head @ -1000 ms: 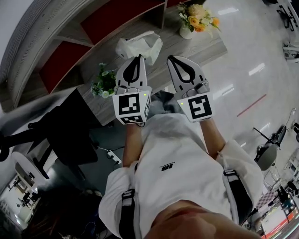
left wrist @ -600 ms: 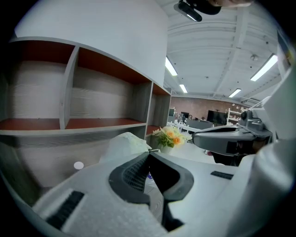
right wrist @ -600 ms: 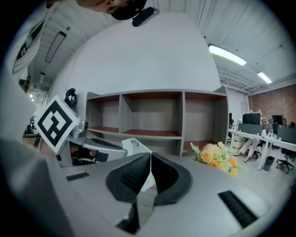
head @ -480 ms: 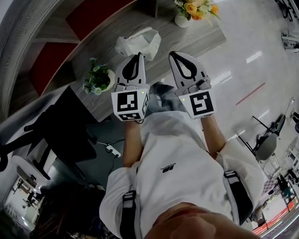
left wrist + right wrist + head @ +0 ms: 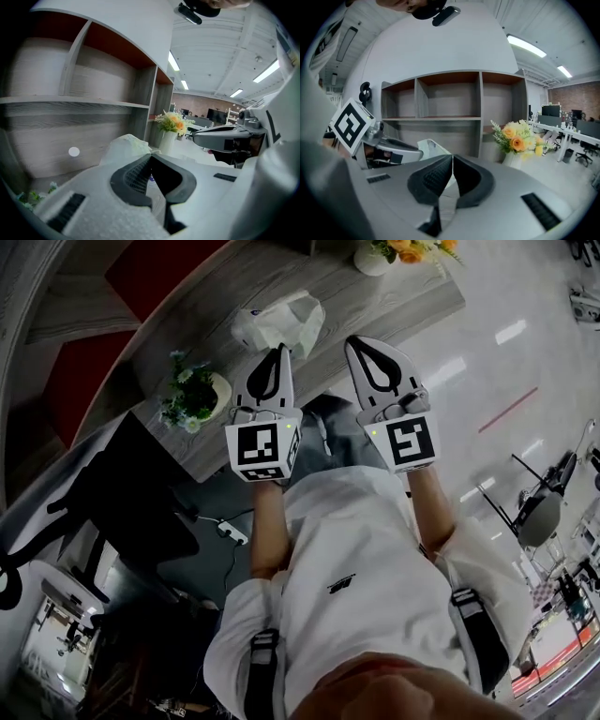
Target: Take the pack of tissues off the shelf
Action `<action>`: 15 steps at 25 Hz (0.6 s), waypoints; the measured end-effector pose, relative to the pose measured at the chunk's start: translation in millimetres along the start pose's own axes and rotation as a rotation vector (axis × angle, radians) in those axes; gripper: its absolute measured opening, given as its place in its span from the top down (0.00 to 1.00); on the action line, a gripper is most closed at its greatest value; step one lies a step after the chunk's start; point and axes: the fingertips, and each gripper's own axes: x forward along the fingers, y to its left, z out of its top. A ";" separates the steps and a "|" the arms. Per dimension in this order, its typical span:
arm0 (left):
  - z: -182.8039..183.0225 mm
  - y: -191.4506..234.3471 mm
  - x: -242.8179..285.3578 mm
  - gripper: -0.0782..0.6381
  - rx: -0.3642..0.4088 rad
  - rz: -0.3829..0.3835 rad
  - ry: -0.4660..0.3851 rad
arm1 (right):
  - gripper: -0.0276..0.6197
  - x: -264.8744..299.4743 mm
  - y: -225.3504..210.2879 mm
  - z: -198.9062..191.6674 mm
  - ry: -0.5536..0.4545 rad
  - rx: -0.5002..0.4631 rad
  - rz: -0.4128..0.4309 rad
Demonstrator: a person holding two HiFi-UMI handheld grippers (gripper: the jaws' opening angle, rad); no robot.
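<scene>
Hovering before the crumpled white plastic tissue pack [image 5: 284, 317]
Left gripper [image 5: 277, 353] and right gripper [image 5: 356, 341] were clenched empty, presumably just aligning; pack lay just beyond the fingertips [image 5: 266, 371].

Office: desks [image 5: 557, 127], monitors [image 5: 551, 111], chairs [image 5: 583, 158]

The pack of tissues [image 5: 278, 322] is a white, soft plastic pack, kinda crinkly and puffed up on top. It's lying loose on the grey wood-grain shelf [image 5: 389, 304], just in front of the open compartments.
</scene>
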 end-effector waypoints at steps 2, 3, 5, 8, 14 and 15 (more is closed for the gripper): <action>-7.1 1.0 3.4 0.85 0.001 -0.009 0.006 | 0.91 4.1 2.0 -6.4 0.006 0.004 -0.003; -10.2 1.6 5.0 0.85 0.002 -0.013 0.008 | 0.91 6.0 3.2 -9.3 0.007 0.006 -0.005; -16.2 2.9 7.2 0.85 0.001 -0.018 0.010 | 0.91 9.3 6.1 -15.6 0.011 0.010 -0.007; -26.0 3.7 10.7 0.85 0.002 -0.024 0.012 | 0.91 12.8 9.1 -25.8 0.019 0.016 -0.008; -52.9 -1.8 22.5 0.85 0.006 -0.049 0.035 | 0.91 16.1 12.9 -51.6 0.052 0.023 -0.013; -58.0 -2.7 23.7 0.85 0.007 -0.053 0.044 | 0.91 16.6 13.8 -56.1 0.057 0.026 -0.013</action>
